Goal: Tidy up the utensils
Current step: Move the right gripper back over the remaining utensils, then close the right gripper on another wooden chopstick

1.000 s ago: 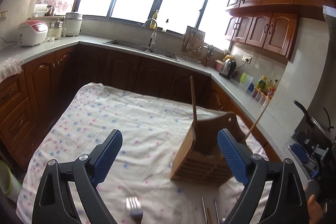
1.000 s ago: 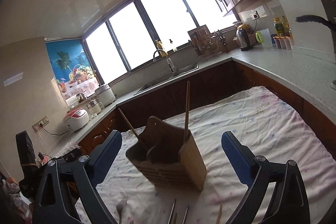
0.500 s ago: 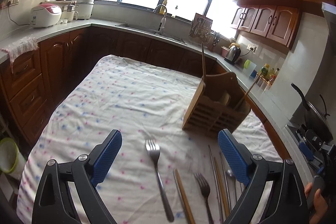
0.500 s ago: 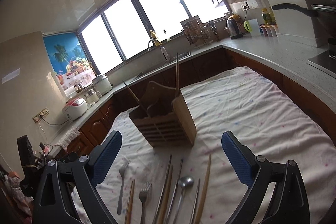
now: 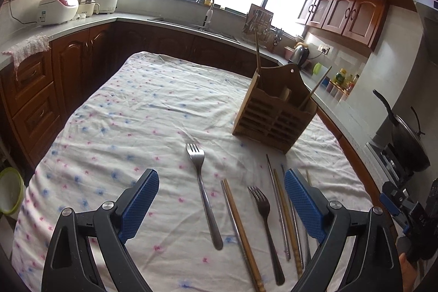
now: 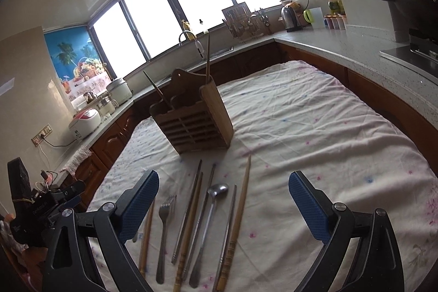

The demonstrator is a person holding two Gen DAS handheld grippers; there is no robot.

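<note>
Both grippers gape empty — left gripper (image 5: 221,186), right gripper (image 6: 223,189) — utensil handles (image 6: 191,259) (partly hidden) cut off below.

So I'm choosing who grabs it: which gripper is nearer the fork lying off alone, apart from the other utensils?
Left. The left gripper hovers open right over the lone fork, its handle between the fingers. The right gripper hovers over the bundled utensils instead.
</note>
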